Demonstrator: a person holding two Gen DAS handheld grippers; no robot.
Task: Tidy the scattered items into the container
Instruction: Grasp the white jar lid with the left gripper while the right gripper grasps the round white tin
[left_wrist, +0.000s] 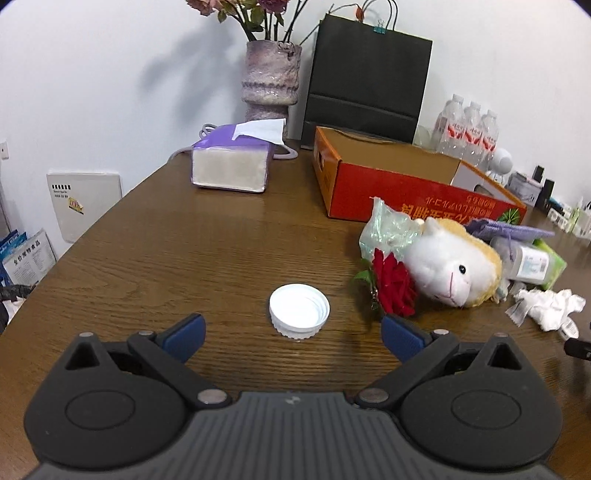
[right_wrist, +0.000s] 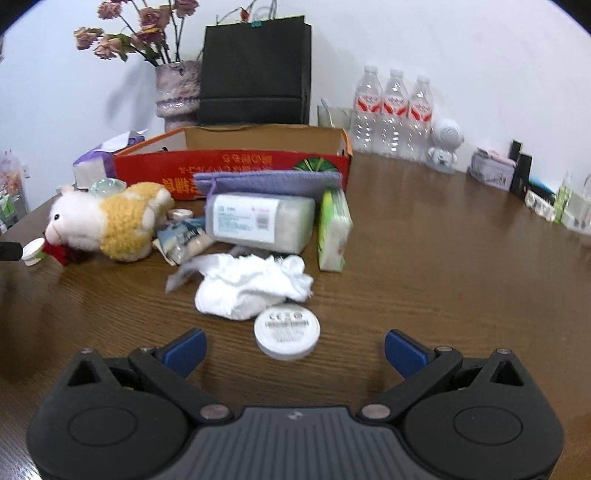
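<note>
Two blue-padded fingers of the left gripper (left_wrist: 293, 334) stand wide apart with nothing between the pads, low over the brown wooden table (left_wrist: 166, 258). Just ahead of them, centred in the gap, lies a white bottle cap (left_wrist: 299, 309), open side up, its ribbed wall and inner threads showing. To its right a red rose (left_wrist: 393, 286) touches a white and yellow plush animal (left_wrist: 450, 266) lying on its side, with a crumpled green-tinted plastic bag (left_wrist: 388, 230) behind them and a crumpled white cloth (left_wrist: 550, 308) farther right. Behind the pile stands the orange-red cardboard box (left_wrist: 388, 188), open on top, printed with inverted lettering; a purple tissue pack (left_wrist: 231, 162) sits well to its left. From the right wrist, the right gripper (right_wrist: 295, 350) is likewise spread wide and grips nothing. Between its fingertips and a little ahead rests a round white jar lid (right_wrist: 287, 331) with faint grey print, touching the crumpled white cloth (right_wrist: 251, 288). Beyond lie a clear plastic container with a label (right_wrist: 258, 221), a green packet (right_wrist: 334, 229) on edge beside it, and a lilac cloth pouch (right_wrist: 269, 182) leaning against the box (right_wrist: 232, 166). The plush animal (right_wrist: 107, 221) lies at left.
</note>
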